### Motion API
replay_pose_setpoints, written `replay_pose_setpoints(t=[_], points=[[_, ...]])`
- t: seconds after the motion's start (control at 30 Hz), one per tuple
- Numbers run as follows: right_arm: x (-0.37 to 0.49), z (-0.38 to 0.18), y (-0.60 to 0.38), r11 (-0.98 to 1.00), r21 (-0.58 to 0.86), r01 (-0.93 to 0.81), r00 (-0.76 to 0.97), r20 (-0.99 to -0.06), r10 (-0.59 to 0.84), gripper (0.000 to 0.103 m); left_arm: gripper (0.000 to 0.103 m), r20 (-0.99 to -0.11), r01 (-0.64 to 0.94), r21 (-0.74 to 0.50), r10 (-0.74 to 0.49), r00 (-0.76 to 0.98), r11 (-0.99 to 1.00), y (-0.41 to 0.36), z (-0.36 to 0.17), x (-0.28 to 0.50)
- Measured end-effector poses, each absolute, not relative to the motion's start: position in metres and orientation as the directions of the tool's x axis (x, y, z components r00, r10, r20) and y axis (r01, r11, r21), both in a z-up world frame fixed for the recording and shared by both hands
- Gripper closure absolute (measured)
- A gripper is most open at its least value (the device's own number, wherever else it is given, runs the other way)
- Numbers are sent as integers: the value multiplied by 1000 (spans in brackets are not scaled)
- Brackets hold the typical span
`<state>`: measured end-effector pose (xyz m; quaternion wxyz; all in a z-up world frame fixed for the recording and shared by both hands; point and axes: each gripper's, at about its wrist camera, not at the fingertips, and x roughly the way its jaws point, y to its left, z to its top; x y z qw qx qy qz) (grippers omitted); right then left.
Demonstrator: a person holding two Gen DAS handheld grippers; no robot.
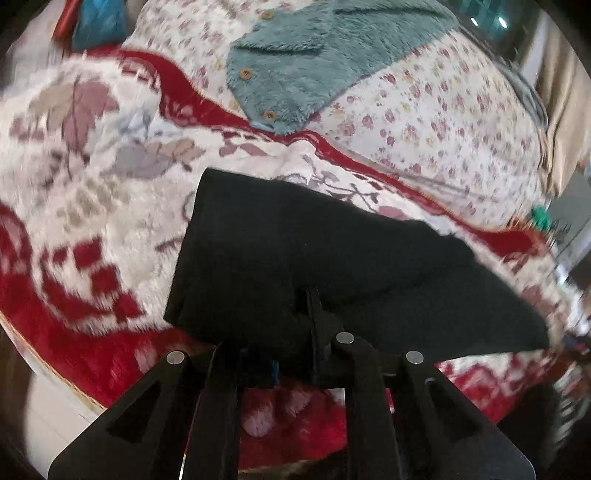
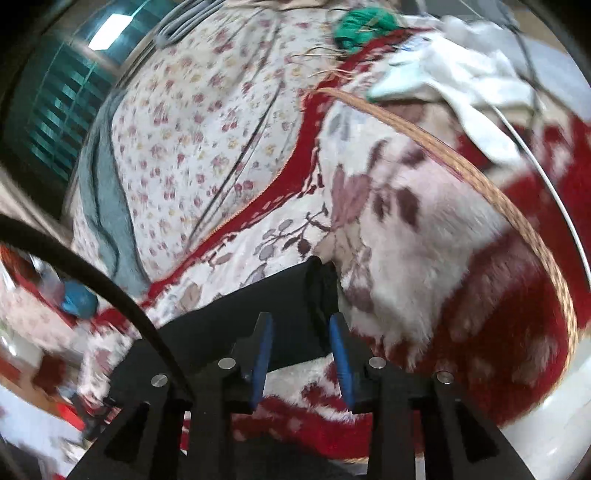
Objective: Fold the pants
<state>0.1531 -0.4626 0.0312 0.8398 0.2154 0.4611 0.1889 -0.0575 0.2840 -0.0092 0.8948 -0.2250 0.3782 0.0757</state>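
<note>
The black pants point(image 1: 332, 251) lie as a folded dark slab on a fluffy red and white blanket point(image 1: 92, 221). My left gripper point(image 1: 312, 301) is shut on their near edge, its black fingers meeting in the cloth, which is bunched up at the grip. In the right wrist view one end of the pants point(image 2: 258, 306) lies across the bottom centre. My right gripper point(image 2: 300, 321) is open there. Its blue pads point(image 2: 263, 350) stand apart on either side of the cloth edge and do not press on it.
A teal fluffy garment with wooden buttons point(image 1: 325, 55) lies on a floral sheet point(image 1: 424, 122) beyond the blanket. A green yarn ball point(image 2: 364, 26) and a white cloth point(image 2: 461, 74) sit at the far edge. The blanket's braided border point(image 2: 480, 177) curves on the right; a black cable point(image 2: 92, 266) crosses on the left.
</note>
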Motion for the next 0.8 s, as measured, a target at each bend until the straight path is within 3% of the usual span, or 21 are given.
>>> replay_pose_setpoints(t=[0.17,0.27,0.3,0.33,0.37,0.43,0.53,0.63,0.67,0.77,0.8], points=[[172,29,-384,834,410,-369,405,-737,541,73,92,-687,-333,-493,-125,716,804,298,-11,-63],[178,-8,-356,873,239,-426,335,-854,397,73,92,-697,-330,-481,-126,706,812,294,-11,-66],[184,-29,-372,892,258,-371,309,-872,381,81,92,-699,-329,-485,-133,703,810,294,-13,-66],[187,-36,-401,862,396,-316,335,-804,492,94,92,-699,-329,-492,-140,701,806,295,-14,-67],[190,-43,-422,861,444,-248,348,-789,507,103,93,-697,-327,-506,-155,700,798,296,-16,-68],[188,-47,-442,832,516,-205,364,-749,554,103,93,-695,-331,-520,-166,699,787,298,-18,-67],[180,-30,-418,901,359,-243,390,-815,430,103,92,-698,-333,-517,-164,697,789,297,-17,-67],[181,2,-401,921,292,-257,479,-789,384,97,90,-688,-333,-542,-180,703,772,300,-18,-68],[183,12,-396,913,307,-270,504,-763,406,94,90,-681,-331,-557,-191,707,762,302,-19,-70],[195,15,-377,899,304,-317,495,-755,430,73,90,-670,-320,-582,-217,710,748,306,-20,-74],[202,8,-369,905,268,-331,479,-778,406,73,90,-670,-317,-583,-222,708,748,307,-19,-76]])
